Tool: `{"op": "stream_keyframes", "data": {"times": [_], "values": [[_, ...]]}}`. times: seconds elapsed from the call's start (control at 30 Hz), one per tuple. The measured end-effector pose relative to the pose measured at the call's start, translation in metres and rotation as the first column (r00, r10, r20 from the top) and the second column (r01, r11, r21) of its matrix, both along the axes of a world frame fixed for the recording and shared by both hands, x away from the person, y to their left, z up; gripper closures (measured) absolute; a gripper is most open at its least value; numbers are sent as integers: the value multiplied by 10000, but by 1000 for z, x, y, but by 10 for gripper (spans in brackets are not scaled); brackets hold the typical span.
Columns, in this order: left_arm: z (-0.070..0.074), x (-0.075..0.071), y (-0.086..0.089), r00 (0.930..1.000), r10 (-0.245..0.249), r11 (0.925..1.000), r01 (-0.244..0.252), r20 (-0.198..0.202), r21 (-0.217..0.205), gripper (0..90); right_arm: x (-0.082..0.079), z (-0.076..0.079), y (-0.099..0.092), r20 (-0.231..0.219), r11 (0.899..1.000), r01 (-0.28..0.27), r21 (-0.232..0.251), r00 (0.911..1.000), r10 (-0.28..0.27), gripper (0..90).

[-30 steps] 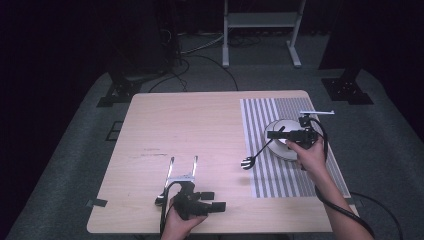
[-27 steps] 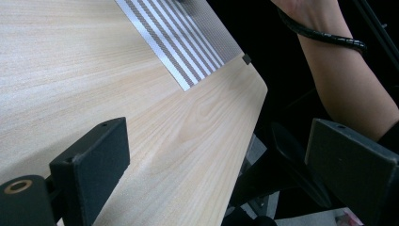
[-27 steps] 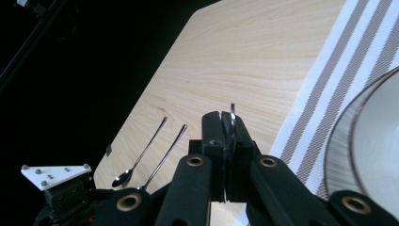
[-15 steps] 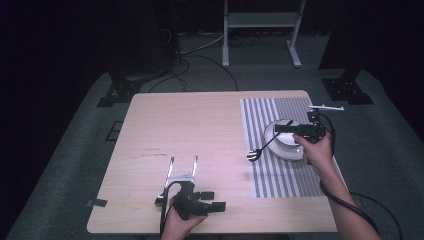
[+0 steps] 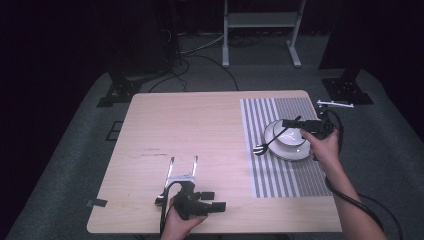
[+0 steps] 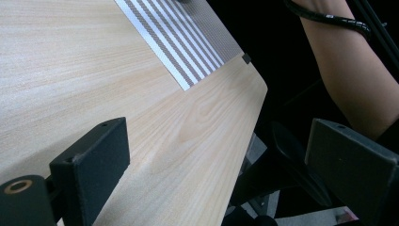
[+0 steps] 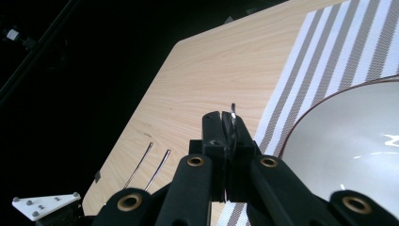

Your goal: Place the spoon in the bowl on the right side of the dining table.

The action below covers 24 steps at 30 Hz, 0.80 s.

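While the right tongs point(image 5: 289, 123) clamp the fork point(image 5: 270, 143) by its handle end over the plate point(image 5: 295, 149), at 3 o'clock on the bench point(image 5: 200, 125), it reads light, rigid, slick metal; grip mid-handle. Left tongs point(image 5: 182, 159) stand open, empty.

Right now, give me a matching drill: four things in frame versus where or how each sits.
1 fork
2 plate
3 metal sticks
4 left gripper

a on the striped mat
b open, by the table near edge
c lying on bare wood
d clamped in the right gripper fingers

Pairs: 1-d, 2-a, 3-c, 4-b
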<state>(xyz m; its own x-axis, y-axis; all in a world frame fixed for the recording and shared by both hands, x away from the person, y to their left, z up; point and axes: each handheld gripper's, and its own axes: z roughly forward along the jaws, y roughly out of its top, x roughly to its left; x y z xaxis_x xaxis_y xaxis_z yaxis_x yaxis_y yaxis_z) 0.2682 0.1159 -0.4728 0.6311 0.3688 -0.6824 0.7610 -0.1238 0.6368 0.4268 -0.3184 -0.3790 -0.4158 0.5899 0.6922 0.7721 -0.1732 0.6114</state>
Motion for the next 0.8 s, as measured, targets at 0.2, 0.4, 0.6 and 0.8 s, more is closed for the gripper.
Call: {"op": "stream_keyframes", "data": {"times": [0.2,0.4,0.6,0.8], "values": [[1,0,0,10000,38,10000,-38,-7,-30,56,2,3,-10,15,9994,330,35,9995,-330,888],[0,0,1,10000,28,10000,-28,-13,-34,56,3,3,-23,-1,9974,693,187,9976,-693,888],[0,0,0,10000,34,10000,-34,-17,-47,56,3,3,-35,6,9936,1094,280,9940,-1095,888],[0,0,1,10000,27,10000,-27,-12,-51,56,3,3,-44,-22,9901,1380,242,9904,-1380,888]]}}
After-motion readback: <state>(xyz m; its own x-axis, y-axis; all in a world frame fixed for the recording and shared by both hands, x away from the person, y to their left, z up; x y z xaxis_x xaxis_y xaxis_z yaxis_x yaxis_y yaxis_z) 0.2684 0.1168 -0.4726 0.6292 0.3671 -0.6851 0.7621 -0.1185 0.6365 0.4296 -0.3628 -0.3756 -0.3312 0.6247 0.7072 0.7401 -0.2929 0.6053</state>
